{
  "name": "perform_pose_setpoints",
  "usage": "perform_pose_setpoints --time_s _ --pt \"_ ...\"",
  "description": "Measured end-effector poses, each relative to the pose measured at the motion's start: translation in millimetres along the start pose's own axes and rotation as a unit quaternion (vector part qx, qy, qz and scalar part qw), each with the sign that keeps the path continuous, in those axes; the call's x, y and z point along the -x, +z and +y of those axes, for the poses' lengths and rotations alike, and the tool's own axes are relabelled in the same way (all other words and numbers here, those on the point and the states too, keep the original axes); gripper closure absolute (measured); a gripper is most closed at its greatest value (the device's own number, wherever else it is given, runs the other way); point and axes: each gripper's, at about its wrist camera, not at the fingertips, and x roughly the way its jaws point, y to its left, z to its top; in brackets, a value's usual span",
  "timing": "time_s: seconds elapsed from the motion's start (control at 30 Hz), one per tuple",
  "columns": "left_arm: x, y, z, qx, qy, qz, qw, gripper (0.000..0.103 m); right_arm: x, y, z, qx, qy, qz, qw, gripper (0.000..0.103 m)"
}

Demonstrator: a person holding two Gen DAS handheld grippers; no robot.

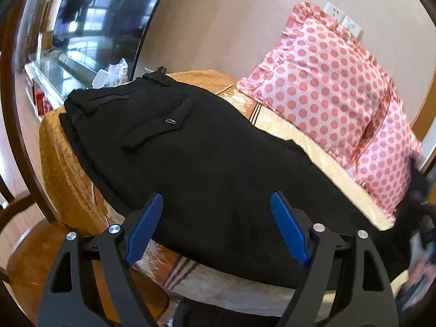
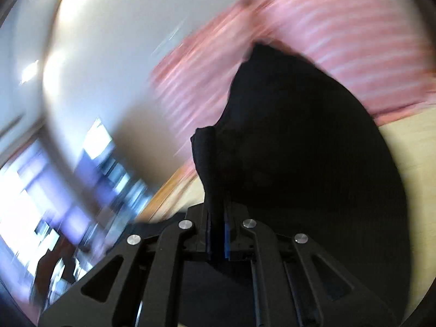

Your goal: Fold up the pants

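Black pants (image 1: 207, 160) lie across the bed, waistband and a buttoned back pocket (image 1: 160, 121) at the far left, legs running to the right. My left gripper (image 1: 216, 212) is open with blue pads, hovering just above the middle of the pants and holding nothing. My right gripper (image 2: 217, 190) is shut on a bunched fold of the pants (image 2: 299, 163), lifted off the bed; this view is motion-blurred. The right gripper also shows blurred at the right edge of the left wrist view (image 1: 425, 234).
A pink polka-dot pillow (image 1: 335, 95) lies behind the pants against the wall. The bed has a cream and golden cover (image 1: 62, 163). A glass-topped cabinet (image 1: 54, 76) and a dark screen (image 1: 103, 21) stand at the far left. A wooden chair (image 1: 24, 245) stands at the lower left.
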Motion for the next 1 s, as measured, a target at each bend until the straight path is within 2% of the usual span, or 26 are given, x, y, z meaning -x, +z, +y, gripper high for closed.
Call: perform_pose_setpoints --time_s 0.07,0.13,0.2,0.3,0.33,0.4,0.43,0.47,0.5,0.53,0.57,0.67,0.73,0.77,0.8,0.83,0.87,1.0 --pt "8.3 2.0 5.7 0.018 -0.015 -0.002 0.9997 0.021 -58.2 -32.2 20.4 0.018 0.010 0.091 0.996 0.097" --pt "22.9 4.5 15.3 0.035 -0.020 -0.011 0.9991 0.020 -84.0 -54.0 23.8 0.006 0.015 0.130 0.991 0.097" --pt "36.9 5.2 28.2 0.044 0.000 -0.025 0.9987 0.017 -82.7 -53.0 28.1 0.005 0.015 0.114 0.993 0.097" --pt "46.8 4.2 50.5 0.067 0.024 -0.037 0.9968 0.017 -61.9 -41.7 52.5 0.053 0.007 0.057 0.997 0.097" --pt "46.1 3.3 57.8 0.076 0.028 -0.036 0.9961 0.017 -64.8 -38.6 61.2 0.074 0.003 0.049 0.996 0.097" --pt "41.6 0.8 68.0 0.093 0.030 -0.031 0.9947 0.017 -74.3 -53.1 79.6 0.119 0.008 0.068 0.991 0.097" --pt "38.0 -0.5 71.4 0.104 0.022 -0.025 0.9940 0.017 -81.5 -59.5 82.3 0.125 0.015 0.089 0.988 0.092" --pt "35.9 -2.1 73.8 0.114 0.012 -0.021 0.9932 0.017 -88.9 -73.2 85.0 0.138 0.027 0.122 0.983 0.080" --pt "34.2 -2.6 73.9 0.119 0.003 -0.019 0.9927 0.017 -93.1 -81.0 87.2 0.151 0.037 0.145 0.977 0.073" --pt "33.1 -3.4 74.1 0.122 -0.007 -0.018 0.9923 0.017 -94.4 -88.9 90.7 0.165 0.045 0.161 0.972 0.061" --pt "33.4 -4.0 73.9 0.123 -0.012 -0.018 0.9922 0.017 -89.0 -95.0 94.5 0.184 0.049 0.157 0.969 0.051" --pt "32.6 -2.4 70.7 0.113 -0.021 -0.018 0.9932 0.016 -71.6 -86.4 96.5 0.182 0.060 0.123 0.974 0.045" --pt "32.0 -0.4 69.4 0.113 -0.032 -0.020 0.9929 0.016 -64.7 -74.9 86.5 0.161 0.050 0.093 0.981 0.032" --pt "31.0 0.9 69.1 0.114 -0.035 -0.019 0.9927 0.015 -72.2 -78.2 87.3 0.162 0.035 0.108 0.980 0.030" --pt "28.8 2.7 69.0 0.117 -0.039 -0.017 0.9921 0.015 -86.3 -83.5 83.2 0.165 0.012 0.150 0.975 0.030" --pt "27.3 4.2 69.6 0.120 -0.039 -0.015 0.9919 0.015 -91.6 -87.6 86.8 0.175 0.007 0.154 0.973 0.031" --pt "23.9 7.3 70.6 0.125 -0.038 -0.011 0.9913 0.015 -87.3 -91.2 93.0 0.192 0.008 0.136 0.972 0.027" --pt "14.0 19.0 78.9 0.147 -0.033 -0.001 0.9886 0.015 -81.8 -92.4 91.6 0.181 0.012 0.138 0.974 0.024"
